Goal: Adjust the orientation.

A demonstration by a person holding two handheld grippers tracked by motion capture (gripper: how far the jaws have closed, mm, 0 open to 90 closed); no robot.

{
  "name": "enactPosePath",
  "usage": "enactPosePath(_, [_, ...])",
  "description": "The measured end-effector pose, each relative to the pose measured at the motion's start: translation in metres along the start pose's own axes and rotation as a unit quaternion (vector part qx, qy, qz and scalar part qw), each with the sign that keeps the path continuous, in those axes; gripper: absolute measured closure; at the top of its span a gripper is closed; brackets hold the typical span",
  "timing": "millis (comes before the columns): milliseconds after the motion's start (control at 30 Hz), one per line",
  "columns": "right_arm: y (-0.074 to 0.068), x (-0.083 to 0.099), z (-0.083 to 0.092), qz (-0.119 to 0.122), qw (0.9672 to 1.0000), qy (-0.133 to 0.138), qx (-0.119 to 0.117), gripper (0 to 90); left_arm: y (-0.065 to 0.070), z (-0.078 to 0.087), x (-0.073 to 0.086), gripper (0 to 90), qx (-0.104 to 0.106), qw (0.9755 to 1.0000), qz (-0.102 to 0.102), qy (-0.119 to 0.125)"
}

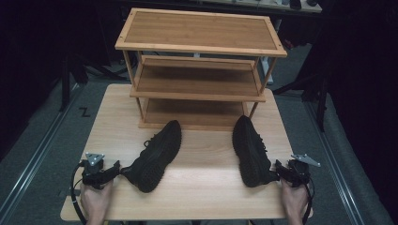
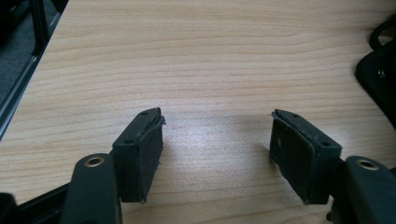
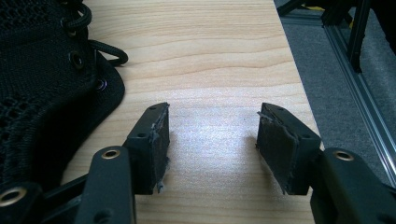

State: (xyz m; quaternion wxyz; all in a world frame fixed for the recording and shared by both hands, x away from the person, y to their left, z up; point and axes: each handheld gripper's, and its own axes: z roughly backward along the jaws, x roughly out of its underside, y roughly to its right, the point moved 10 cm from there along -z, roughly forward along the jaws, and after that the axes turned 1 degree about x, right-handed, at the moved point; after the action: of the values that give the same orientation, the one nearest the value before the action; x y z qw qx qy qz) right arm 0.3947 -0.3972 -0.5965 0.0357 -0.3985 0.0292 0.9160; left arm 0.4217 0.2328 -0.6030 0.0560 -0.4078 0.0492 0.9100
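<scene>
Although the high view takes in the whole wooden surface, it leaves the small things murky: both shoes are black on black, so laces and stitching barely read, and each gripper's fingers melt into the shoe next to them. From there the left gripper sits at the near left corner with its tip at the heel of the left shoe, which lies slanted with its toe toward the shoe rack; whether metal touches shoe cannot be told from above. The right gripper sits at the near right, its tip against the heel end of the right shoe, and here too contact is unclear. Both forearms are cut off by the bottom edge, and the dark room around the rack hides most of what stands behind it. The left gripper view settles the doubt on that side — its fingers stand spread wide with bare wood between them, and the left shoe is only a dark sliver cut by the right edge, apart from the pads. The right gripper view shows the same: fingers spread, holding nothing, bare wood in the gap — while the right shoe crowds the left side, its mesh, eyelets and a lace loop sharp, just beside the left finger. That view also catches the grey floor and a metal rail past the surface's edge.
</scene>
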Motion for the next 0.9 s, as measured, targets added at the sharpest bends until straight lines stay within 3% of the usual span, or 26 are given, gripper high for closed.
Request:
enactPosePath(667, [-0.0033,0.0007,0.0003,0.009,0.9999,-0.002,-0.010,38.8,0.0006,-0.0029,-0.0023,33.5,0.008,0.9999,-0.011,-0.002])
enactPosePath(900, [-0.0043,0.0011,0.0005,0.011,0.9999,-0.003,-0.012,38.2,0.0063,-0.0052,-0.0036,23.1,0.028,0.9993,-0.021,-0.013])
